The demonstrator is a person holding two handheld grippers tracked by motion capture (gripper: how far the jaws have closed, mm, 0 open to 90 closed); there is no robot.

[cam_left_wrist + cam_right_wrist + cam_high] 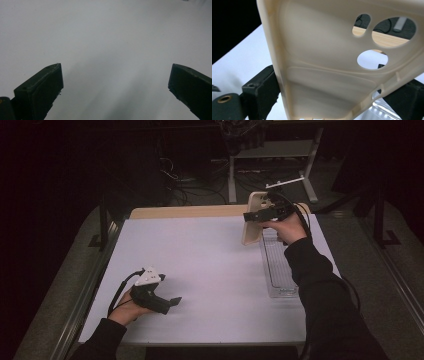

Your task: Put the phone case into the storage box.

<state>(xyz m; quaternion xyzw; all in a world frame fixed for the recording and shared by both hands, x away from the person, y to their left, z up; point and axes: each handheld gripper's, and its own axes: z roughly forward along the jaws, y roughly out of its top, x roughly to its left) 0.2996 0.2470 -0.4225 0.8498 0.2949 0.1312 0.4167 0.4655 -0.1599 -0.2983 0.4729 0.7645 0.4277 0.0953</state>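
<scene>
Right hand-held gripper (256, 216): jaws clamped on a cream phone case (252, 220), held upright above the counter's (200, 270) far right part.
Phone case position: just beside a clear plastic tray (279, 270).
Left hand-held gripper (172, 301): jaws spread wide, holding nothing, low over the counter's near left.
</scene>
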